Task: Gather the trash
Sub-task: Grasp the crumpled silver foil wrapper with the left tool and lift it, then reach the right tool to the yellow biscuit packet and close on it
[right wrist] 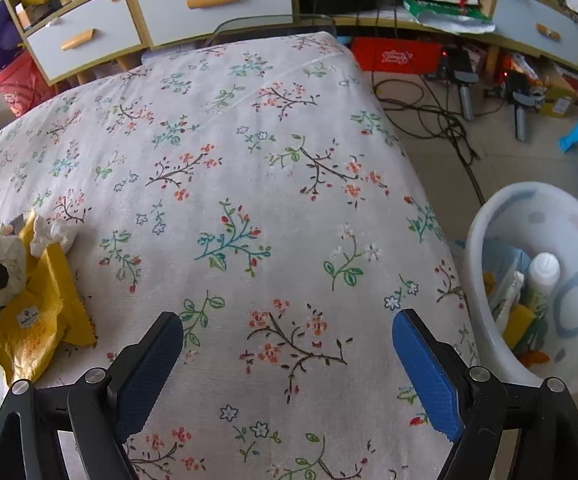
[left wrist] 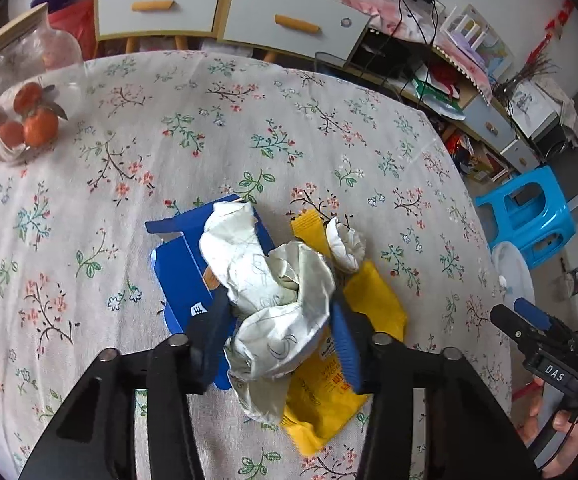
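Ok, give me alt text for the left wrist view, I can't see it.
The left gripper is shut on a crumpled white wrapper, over a blue box and a yellow packet on a floral tablecloth. A glass jar of oranges lies far left; the right gripper shows at right.

**Trash count around the yellow wrapper**

One yellow wrapper (left wrist: 373, 300) is lying on the table. Beside it, one blue box (left wrist: 181, 276) is sitting flattened. One large crumpled paper (left wrist: 273, 300) is resting over both. One small white wad (left wrist: 345, 246) is sitting at its far edge. Three oranges (left wrist: 35, 120) are showing in one jar (left wrist: 5, 80), well apart. One bin (right wrist: 537, 280) is standing off the table.
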### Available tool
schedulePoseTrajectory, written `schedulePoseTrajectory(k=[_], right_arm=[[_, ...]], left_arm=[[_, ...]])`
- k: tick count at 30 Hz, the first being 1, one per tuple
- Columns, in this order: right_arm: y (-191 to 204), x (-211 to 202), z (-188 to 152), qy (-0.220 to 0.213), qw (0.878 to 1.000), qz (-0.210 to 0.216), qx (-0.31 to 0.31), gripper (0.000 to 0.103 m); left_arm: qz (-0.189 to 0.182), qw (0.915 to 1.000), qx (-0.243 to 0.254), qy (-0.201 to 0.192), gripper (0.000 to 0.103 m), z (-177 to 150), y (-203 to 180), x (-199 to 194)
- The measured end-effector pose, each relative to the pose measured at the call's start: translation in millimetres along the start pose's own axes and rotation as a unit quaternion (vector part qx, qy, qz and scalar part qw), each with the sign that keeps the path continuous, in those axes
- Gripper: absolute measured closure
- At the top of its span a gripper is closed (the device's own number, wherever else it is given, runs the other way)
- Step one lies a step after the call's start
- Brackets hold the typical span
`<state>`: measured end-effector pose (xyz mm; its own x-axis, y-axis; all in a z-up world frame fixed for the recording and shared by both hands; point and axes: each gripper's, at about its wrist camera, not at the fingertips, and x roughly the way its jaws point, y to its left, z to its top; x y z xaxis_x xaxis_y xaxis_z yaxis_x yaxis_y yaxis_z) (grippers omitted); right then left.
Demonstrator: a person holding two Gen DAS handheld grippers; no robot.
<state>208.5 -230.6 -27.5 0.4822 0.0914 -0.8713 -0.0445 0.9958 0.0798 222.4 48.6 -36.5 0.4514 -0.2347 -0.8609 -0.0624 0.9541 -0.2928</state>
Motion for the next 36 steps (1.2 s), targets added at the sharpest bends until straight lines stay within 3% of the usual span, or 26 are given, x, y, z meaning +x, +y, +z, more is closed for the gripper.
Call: schedulePoseTrajectory(k=[10,17,27,36], right_arm=[[12.3,2.6,-1.6,0.001,1.0,-0.002,-0.016,0.014],[35.9,1.3,-6.5,0.001,0.999,0.016,-0.028,0.014],[80.3,3.7,-13.1,0.003,0.998,0.039,-0.057,0.014],[123.0,14.6,-24.0,0.026,0.994,0.071,-0.074,0.014]], left_arm=[[-0.03,0.9991,-0.024,-0.021,0.059,-10.8,11.8,-30.1],[-0.007,0.999,-0.013,-0.042,0.059,-19.3,29.9,-50.6],[0.003,0.9986,-0.037,-0.039,0.059,-30.7,66.4,-62.6],[0.034,0.9984,-0.034,-0.03,0.059,-38.4,91.2,-64.1]])
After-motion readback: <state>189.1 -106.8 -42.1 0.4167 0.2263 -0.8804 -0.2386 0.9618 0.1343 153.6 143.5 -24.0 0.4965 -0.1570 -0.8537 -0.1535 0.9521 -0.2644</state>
